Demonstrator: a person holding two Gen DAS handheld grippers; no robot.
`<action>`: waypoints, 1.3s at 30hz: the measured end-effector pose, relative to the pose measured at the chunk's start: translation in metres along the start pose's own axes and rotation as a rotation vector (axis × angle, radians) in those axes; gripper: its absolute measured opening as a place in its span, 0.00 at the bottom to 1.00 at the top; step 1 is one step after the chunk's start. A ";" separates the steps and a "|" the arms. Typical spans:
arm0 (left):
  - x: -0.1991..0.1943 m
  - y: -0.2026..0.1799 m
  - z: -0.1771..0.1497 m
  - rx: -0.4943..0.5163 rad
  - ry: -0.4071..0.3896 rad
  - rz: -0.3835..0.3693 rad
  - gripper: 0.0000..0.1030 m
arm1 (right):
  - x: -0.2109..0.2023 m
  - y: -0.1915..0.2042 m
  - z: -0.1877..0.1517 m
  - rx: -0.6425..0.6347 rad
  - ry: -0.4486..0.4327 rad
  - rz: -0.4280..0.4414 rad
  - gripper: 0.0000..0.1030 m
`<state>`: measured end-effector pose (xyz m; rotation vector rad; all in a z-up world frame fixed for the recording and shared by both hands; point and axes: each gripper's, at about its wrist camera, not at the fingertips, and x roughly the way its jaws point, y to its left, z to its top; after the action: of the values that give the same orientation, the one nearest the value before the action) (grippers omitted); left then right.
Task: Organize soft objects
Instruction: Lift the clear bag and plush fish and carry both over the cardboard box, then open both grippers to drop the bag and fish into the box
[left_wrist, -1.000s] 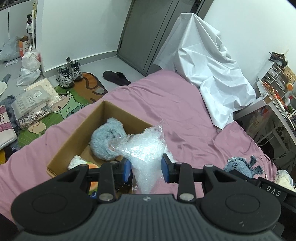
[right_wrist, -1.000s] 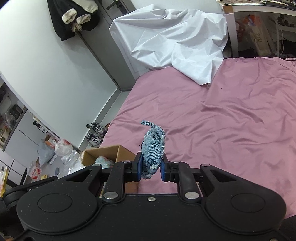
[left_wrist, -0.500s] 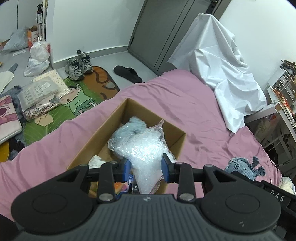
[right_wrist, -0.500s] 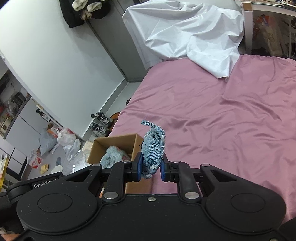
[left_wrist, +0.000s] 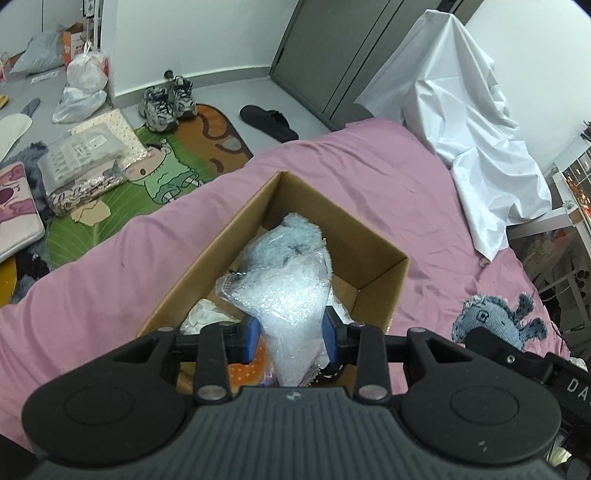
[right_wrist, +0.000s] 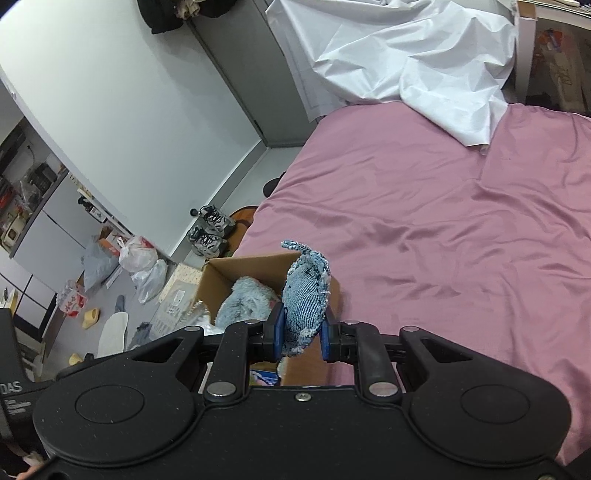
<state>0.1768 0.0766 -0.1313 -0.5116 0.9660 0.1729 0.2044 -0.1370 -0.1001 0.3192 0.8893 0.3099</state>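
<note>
Where the pink bed (left_wrist: 369, 192) meets the floor, an open cardboard box (left_wrist: 373, 254) sits near the mattress edge, its four walls standing upright around a full interior. Beyond the box, toward the white sheet (right_wrist: 413, 62) draped at the head of the bed, the pink cover lies broad and bare apart from wrinkles. On the floor beside the bed are a cartoon rug (left_wrist: 166, 181), a pair of sneakers (left_wrist: 168, 101) and a black slipper (left_wrist: 267, 122).

Readable writing is scant: the letters "DA" show on the right tool's body in the left wrist view, and "DAS" on the left tool's body in the right wrist view.

The left tool (left_wrist: 291, 332) is partly closed, its blue pads pressing both sides of a clear bubble-wrap bag (left_wrist: 288, 299), which hangs over the box opening above a fluffy blue plush (left_wrist: 295, 236). The right tool (right_wrist: 300, 334) is clamped narrowly on a denim stuffed toy (right_wrist: 304, 295), held up in the air just beside the near corner of the box; from the left wrist view the same toy (left_wrist: 495, 321) shows over the bed.
</note>
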 end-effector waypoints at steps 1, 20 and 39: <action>0.001 0.002 0.000 -0.004 0.005 -0.002 0.32 | 0.002 0.002 0.000 -0.002 0.003 0.002 0.19; -0.006 0.020 0.009 -0.030 -0.006 0.032 0.36 | 0.035 0.033 0.003 -0.006 0.064 0.070 0.24; -0.031 0.002 0.011 0.068 -0.007 0.109 0.80 | 0.000 0.012 -0.005 0.033 0.023 0.027 0.67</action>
<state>0.1664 0.0858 -0.1014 -0.3960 0.9898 0.2384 0.1990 -0.1252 -0.0980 0.3587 0.9144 0.3249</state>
